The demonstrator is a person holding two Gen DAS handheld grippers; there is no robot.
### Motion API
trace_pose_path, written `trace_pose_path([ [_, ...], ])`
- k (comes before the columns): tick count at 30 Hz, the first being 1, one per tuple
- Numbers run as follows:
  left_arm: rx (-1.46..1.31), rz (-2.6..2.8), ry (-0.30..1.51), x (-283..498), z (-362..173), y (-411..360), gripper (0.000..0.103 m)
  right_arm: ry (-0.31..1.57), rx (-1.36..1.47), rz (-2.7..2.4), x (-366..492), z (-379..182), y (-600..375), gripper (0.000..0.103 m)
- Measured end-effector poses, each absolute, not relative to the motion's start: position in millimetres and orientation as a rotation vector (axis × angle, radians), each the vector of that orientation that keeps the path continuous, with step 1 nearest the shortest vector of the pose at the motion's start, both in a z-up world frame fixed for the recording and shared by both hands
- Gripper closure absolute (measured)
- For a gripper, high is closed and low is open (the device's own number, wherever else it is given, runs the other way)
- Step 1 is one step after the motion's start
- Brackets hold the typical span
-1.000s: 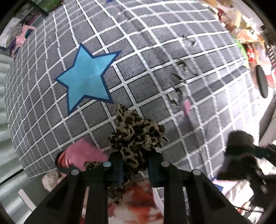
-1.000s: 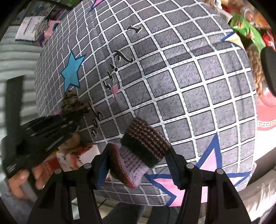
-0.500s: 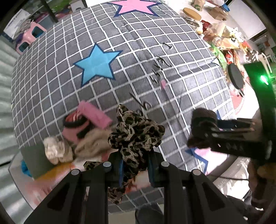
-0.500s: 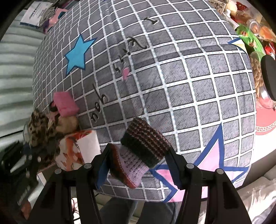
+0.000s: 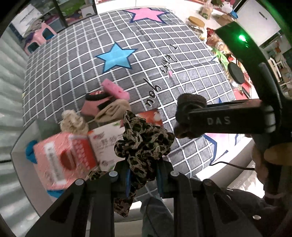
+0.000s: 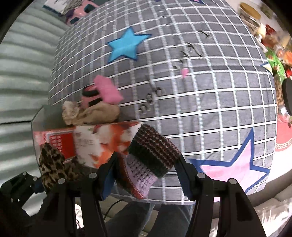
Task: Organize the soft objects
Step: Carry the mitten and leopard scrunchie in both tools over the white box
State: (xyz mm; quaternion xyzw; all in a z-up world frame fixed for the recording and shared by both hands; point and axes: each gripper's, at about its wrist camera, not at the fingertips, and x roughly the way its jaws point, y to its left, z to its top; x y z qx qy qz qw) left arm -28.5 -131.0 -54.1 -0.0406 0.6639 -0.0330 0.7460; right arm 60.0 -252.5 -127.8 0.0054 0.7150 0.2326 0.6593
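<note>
A: Left wrist view first — what are your left fingers [image 5: 142,175] doing?

B: My left fingers are clamped on a leopard-print scrunchie [image 5: 144,144]; it bunches up above the tips and a loose tail hangs below them. I hold it in the air, above the near edge of the bench [image 5: 191,87], which wears a grey grid cloth with a blue star [image 5: 115,57] and a pink star [image 5: 147,14].

A: And the right?

B: My right fingers [image 6: 146,173] are closed on a knitted cuff [image 6: 149,155], dark striped at the top and lilac with a red hem lower down. It is tilted, also off the surface, over the near rim by the big pink star [image 6: 235,169]. In the left wrist view that same cuff [image 5: 189,118] shows at the end of my right tool.

A: Where are the other soft things?

B: They sit in a heap at the near left corner of the cloth: a pink pad [image 5: 115,89] lying on a pink-and-black piece [image 5: 93,104], a tan cloth [image 5: 113,111] touching them, and a cream ruffled scrunchie [image 5: 73,122] just beside it. A red-and-white printed box [image 5: 73,151] sits in front of the heap, blurred. Something blue [image 5: 30,153] peeks out at its left; I cannot tell what it is.

A: Anything on the far right?

B: Jars and snack packets [image 5: 217,43], well apart from the heap
</note>
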Motion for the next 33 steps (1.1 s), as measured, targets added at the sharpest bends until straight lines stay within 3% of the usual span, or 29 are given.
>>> trace_pose_path([
  [13,-0.199,0.074,1.316,-83,-14,-67,0.079,1.494,-0.109,0.633,23,-74,-183,0.042],
  [33,-0.402,0.331,1.243,-163,-11,16,0.079,1.365,-0.373,0.841,-46,-30,-82,0.042],
])
